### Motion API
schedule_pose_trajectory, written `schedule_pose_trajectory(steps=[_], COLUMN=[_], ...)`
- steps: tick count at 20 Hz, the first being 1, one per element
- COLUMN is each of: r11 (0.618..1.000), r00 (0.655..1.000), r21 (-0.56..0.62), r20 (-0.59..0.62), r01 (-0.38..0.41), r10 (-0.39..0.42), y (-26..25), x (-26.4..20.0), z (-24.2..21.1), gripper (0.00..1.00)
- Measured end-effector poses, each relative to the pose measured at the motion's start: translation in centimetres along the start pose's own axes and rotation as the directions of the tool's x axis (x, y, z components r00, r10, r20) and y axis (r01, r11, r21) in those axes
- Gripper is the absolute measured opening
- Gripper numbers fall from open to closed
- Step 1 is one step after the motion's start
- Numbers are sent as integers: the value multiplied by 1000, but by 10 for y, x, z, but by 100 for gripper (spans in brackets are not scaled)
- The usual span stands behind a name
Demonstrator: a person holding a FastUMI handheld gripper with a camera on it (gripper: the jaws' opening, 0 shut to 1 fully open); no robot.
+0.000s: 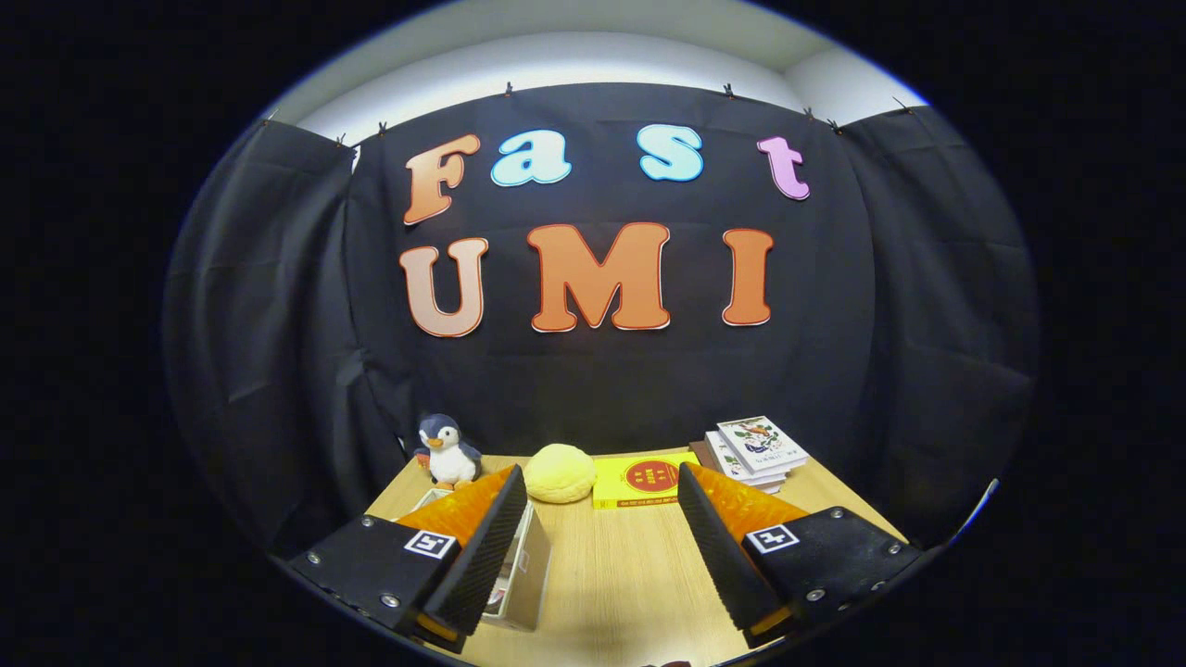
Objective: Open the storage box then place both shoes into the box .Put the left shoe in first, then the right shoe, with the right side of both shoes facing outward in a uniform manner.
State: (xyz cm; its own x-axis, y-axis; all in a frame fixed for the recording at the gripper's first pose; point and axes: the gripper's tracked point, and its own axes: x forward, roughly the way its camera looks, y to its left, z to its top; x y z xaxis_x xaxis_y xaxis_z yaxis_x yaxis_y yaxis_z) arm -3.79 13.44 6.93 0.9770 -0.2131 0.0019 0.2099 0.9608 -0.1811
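- While the hand-held gripper [602, 482] hung over the pale wooden tabletop [611, 574], its two fingers were spread wide apart, with nothing caught between them, just bare wood in the gap.
- The task's thing, a pale cardboard storage box [523, 574], sat on the tabletop right under and beside the left finger [482, 556], so that finger covered a good chunk of it. A white edge of the same box peeked out on the finger's far side.
- Could see a bit of something dark and reddish inside the box's open face, but honestly it was too hidden to say what it was.
- Beyond the left fingertip, toward the back of the table, stood a small plush penguin [448, 451] with a dark blue back, white belly and orange beak, sitting upright.
- Just ahead of the gap between the fingers was a round, soft-looking yellow bun-shaped cushion [560, 472], resting on the wood close to the penguin.
- Right beside that lay a flat yellow book with a red circle on the cover [642, 482], touching or nearly touching the cushion, hard to tell which.
- Past the right finger [723, 547], a small stack of books with a white illustrated cover on top [755, 449] sat near the back corner of the table.
- Black cloth wall [602, 371] hung behind everything, with a strip of white wall showing above it.
- Neither fingertip was touching any of the stuff at the back; all of it sat well beyond them.
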Motion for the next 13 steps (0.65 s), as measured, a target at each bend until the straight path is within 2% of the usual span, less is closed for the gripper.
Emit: schedule_pose_trajectory(steps=[5,13], r11=[999,1000], r00=[999,999], r21=[30,23], r20=[-27,-33], r01=[-34,3], r10=[35,-2], y=[-20,-39], x=[-3,-2], z=[-18,-25], gripper=[98,98])
